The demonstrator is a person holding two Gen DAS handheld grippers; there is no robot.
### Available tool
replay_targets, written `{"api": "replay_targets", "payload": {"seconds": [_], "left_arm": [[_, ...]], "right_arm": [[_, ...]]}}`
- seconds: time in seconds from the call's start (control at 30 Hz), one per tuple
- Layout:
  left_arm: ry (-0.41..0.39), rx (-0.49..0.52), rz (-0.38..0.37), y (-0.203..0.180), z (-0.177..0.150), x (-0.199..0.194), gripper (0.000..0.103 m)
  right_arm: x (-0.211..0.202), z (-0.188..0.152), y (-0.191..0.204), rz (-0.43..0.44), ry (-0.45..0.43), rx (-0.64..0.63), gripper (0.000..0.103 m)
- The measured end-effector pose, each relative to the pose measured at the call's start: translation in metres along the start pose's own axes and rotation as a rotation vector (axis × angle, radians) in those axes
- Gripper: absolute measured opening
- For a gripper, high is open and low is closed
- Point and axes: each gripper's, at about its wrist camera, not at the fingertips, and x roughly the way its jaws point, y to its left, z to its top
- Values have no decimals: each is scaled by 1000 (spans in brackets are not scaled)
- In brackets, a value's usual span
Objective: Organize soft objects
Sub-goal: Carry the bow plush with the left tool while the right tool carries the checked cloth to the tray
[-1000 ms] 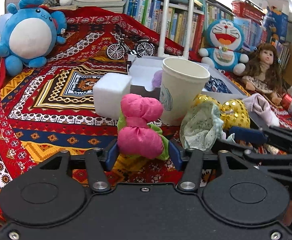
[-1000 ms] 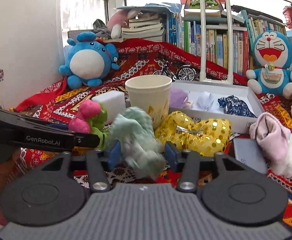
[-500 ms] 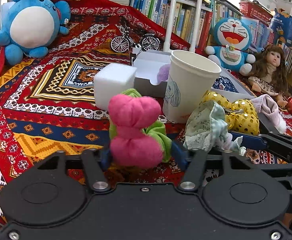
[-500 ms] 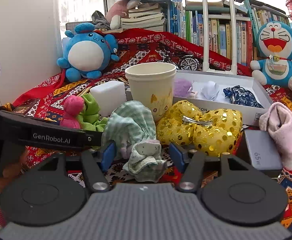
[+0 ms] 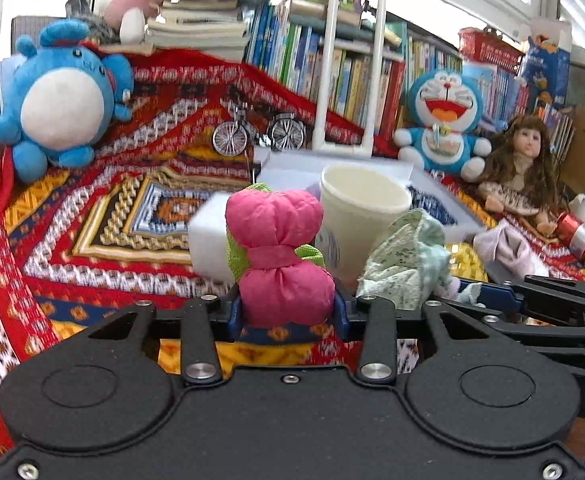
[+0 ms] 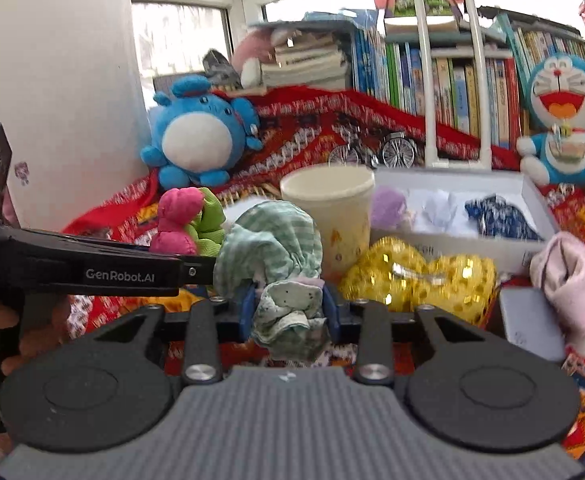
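Note:
A pink and green cloth bundle [image 5: 280,256] stands between the blue pads of my left gripper [image 5: 288,312], whose jaws are closing and press on its lower lobe; it hangs lifted off the cloth. The same pink and green cloth bundle [image 6: 180,220] shows at the left in the right wrist view. My right gripper [image 6: 288,312] has its jaws closing on a pale green checked cloth bundle [image 6: 276,252], pads pinching its lower end. That green cloth bundle [image 5: 408,264] appears right of the pink one in the left wrist view.
A paper cup [image 6: 332,216] stands just behind both bundles, with a white foam block [image 5: 208,248] to its left. A white box [image 6: 532,200] holds several small cloths. A gold sequin bow [image 6: 416,276], pink sock [image 6: 568,276], blue plush [image 5: 60,104], Doraemon plush [image 5: 444,128] and doll [image 5: 524,168] lie around on the patterned cloth [image 5: 92,220].
Both grippers have narrowed onto their bundles and risen a little; the pink bundle and the green cloth now sit higher against the cup than before.

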Motion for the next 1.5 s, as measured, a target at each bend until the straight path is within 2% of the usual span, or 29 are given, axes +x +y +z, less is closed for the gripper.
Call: {"api": "replay_targets", "payload": {"seconds": [0.23,0.4,0.53,0.7,0.83,0.93,1.17,1.33,1.5], "left_arm": [[-57,26,-14,7,33,-4,39],[-110,36,-51,12,60,-1,40],[-99,-10,-89,21,81,17,40],[18,-44,-180,31,108,61,41],[111,-81,-207,36,126,99,41],[174,-72,-232,35,135,123,41],[290,-34,-208,24,135,171,41],[359,-68,-217,25,132,195,41],[396,-86,-230,25,135,213,41]], "right_arm": [[-19,29,-4,-14,-103,3,40],[-25,52,-15,-98,-168,3,41],[-22,66,-32,-179,-173,32,41],[-5,79,-58,-240,-116,84,42],[14,87,-84,-250,-59,149,42],[29,94,-101,-273,-22,201,42],[63,99,-130,-277,56,312,42],[86,98,-142,-290,107,354,42],[103,92,-155,-290,147,426,42]]}}
